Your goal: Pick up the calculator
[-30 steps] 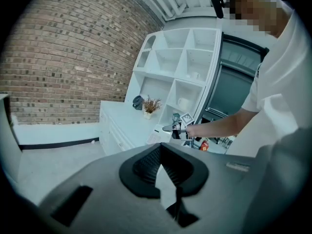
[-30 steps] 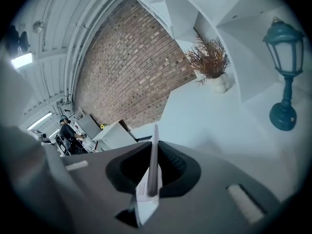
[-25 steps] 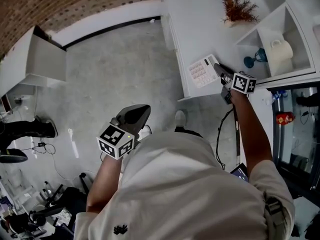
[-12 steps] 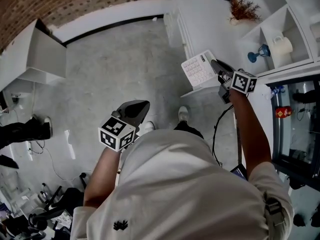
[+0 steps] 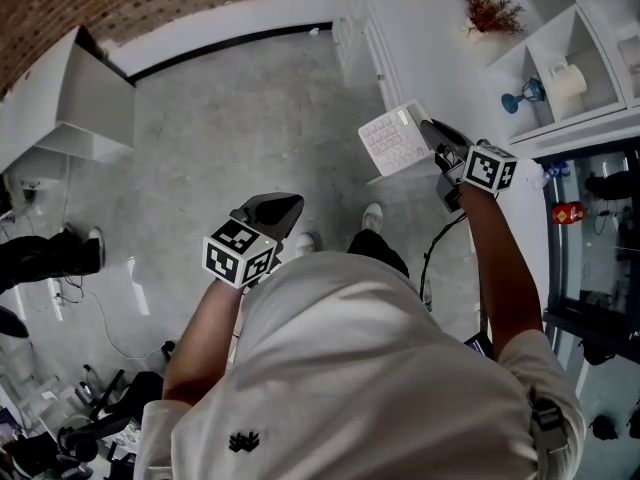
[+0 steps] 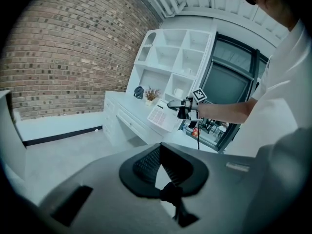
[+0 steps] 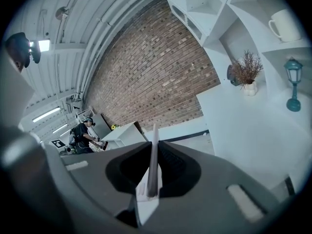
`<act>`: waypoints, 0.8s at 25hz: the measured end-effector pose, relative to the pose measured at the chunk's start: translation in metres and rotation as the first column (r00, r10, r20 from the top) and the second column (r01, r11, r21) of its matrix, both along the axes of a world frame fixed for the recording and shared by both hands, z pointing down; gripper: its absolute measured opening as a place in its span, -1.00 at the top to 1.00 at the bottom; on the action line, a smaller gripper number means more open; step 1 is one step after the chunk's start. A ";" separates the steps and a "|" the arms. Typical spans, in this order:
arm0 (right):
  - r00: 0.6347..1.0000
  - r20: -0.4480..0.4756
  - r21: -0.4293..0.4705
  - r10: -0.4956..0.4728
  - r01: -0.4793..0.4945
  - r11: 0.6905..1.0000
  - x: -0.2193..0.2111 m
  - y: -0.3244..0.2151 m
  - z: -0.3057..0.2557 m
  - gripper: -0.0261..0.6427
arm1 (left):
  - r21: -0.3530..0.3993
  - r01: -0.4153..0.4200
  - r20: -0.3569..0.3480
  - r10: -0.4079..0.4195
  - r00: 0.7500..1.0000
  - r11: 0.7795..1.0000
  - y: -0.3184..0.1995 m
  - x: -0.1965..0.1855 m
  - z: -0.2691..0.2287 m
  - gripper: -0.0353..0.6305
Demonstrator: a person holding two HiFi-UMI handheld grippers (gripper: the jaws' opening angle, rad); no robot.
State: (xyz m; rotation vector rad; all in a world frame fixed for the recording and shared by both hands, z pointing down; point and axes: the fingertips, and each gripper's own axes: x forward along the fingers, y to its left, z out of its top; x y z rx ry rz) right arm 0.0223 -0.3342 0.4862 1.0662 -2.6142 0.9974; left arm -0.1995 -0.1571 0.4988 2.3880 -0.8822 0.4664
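Note:
The white calculator hangs in the air just off the corner of the white counter, above the grey floor. My right gripper is shut on its right edge. In the right gripper view the calculator shows edge-on as a thin white slab clamped between the dark pads. My left gripper is held low over the floor, far from the calculator, its jaws shut and empty. From the left gripper view the calculator and the right gripper are seen across the room.
A white shelf unit holds a mug, a teal lamp figure and a dried plant. Right of it stands a glass-fronted cabinet. A white desk and a person's shoes are at the left, with cables on the floor.
The right gripper has lifted the calculator off the counter's edge and drawn it out over the floor. The left gripper has shifted a little, still shut and empty.

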 end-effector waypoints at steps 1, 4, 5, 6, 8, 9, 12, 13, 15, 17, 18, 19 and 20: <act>1.000 -0.003 -0.001 -0.003 0.003 1.000 -0.003 0.005 -0.001 0.76 | -0.003 -0.003 -0.001 0.003 1.000 1.000 0.002 -0.001 0.001 0.88; 1.000 -0.007 -0.003 -0.008 0.008 1.000 -0.010 0.016 -0.002 0.76 | -0.016 -0.016 -0.003 0.016 1.000 1.000 0.008 -0.003 0.004 0.88; 1.000 -0.007 -0.004 -0.010 0.010 1.000 -0.013 0.019 -0.003 0.76 | -0.021 -0.025 -0.002 0.025 1.000 0.999 0.010 -0.003 0.005 0.88; 1.000 -0.007 -0.004 -0.012 0.012 1.000 -0.014 0.021 -0.003 0.76 | -0.025 -0.034 0.000 0.034 0.999 0.999 0.011 -0.003 0.006 0.88; 1.000 -0.005 -0.003 -0.011 0.011 1.000 -0.016 0.025 -0.005 0.76 | -0.032 -0.048 0.002 0.048 0.999 0.998 0.012 -0.003 0.009 0.88; 1.000 -0.004 -0.003 -0.009 0.009 1.000 -0.017 0.027 -0.006 0.76 | -0.034 -0.053 0.003 0.054 0.999 0.998 0.012 -0.002 0.009 0.88; 1.000 -0.004 0.002 0.000 0.000 1.000 -0.017 0.032 -0.007 0.76 | -0.039 -0.072 0.006 0.072 0.997 0.997 0.012 0.000 0.010 0.88; 1.000 -0.004 0.003 0.002 -0.002 1.000 -0.018 0.034 -0.007 0.76 | -0.042 -0.078 0.007 0.078 0.997 0.996 0.012 0.000 0.011 0.88; 1.000 -0.001 0.004 0.004 -0.004 1.000 -0.020 0.038 -0.007 0.76 | -0.050 -0.089 0.002 0.089 0.996 0.995 0.014 -0.001 0.012 0.88; 1.000 0.005 0.004 0.003 -0.003 1.000 -0.023 0.042 -0.007 0.76 | -0.058 -0.094 -0.008 0.094 0.996 0.994 0.018 -0.002 0.012 0.88; 1.000 0.007 0.004 0.001 -0.001 1.000 -0.024 0.044 -0.007 0.76 | -0.060 -0.094 -0.009 0.094 0.996 0.994 0.020 -0.002 0.012 0.88; 1.000 0.009 0.003 -0.001 0.001 1.000 -0.023 0.045 -0.007 0.76 | -0.062 -0.093 -0.010 0.093 0.996 0.994 0.022 -0.002 0.012 0.88; 1.000 0.009 0.003 -0.002 0.002 1.000 -0.023 0.047 -0.007 0.76 | -0.063 -0.091 -0.010 0.091 0.996 0.994 0.023 -0.001 0.012 0.88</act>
